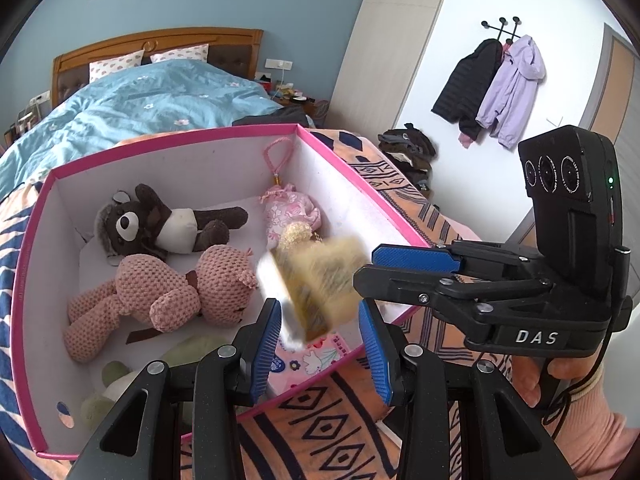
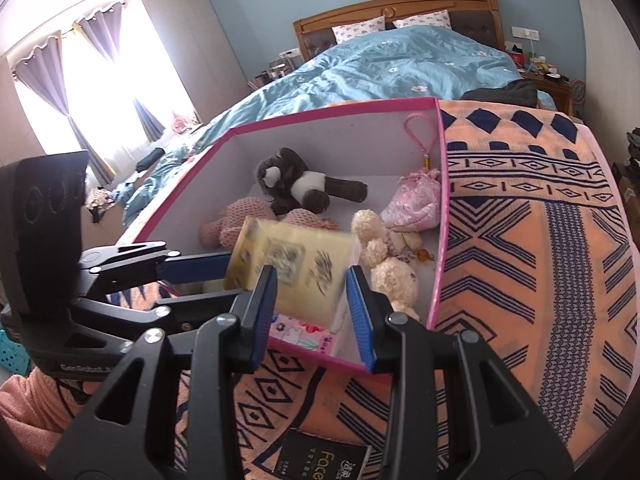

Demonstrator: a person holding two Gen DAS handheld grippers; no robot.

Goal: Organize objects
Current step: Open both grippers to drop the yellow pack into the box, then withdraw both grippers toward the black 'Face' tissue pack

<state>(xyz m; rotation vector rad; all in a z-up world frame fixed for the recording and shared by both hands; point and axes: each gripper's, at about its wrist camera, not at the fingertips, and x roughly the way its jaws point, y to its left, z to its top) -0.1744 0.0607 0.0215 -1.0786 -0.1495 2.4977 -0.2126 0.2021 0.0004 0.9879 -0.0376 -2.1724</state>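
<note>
Left wrist view: your left gripper [image 1: 320, 332] stands apart with nothing pressed between its pads, and the blurred yellow tissue pack [image 1: 316, 292] hangs just above the pink box [image 1: 24, 280] on the patterned blanket [image 1: 320, 420], beside your right gripper [image 1: 368, 266], whose jaw gap is narrow and empty. Right wrist view: the tissue pack [image 2: 292, 264] sits between the right gripper's [image 2: 310, 292] pads, though contact is unclear, over the box's [image 2: 440, 240] near corner.
</note>
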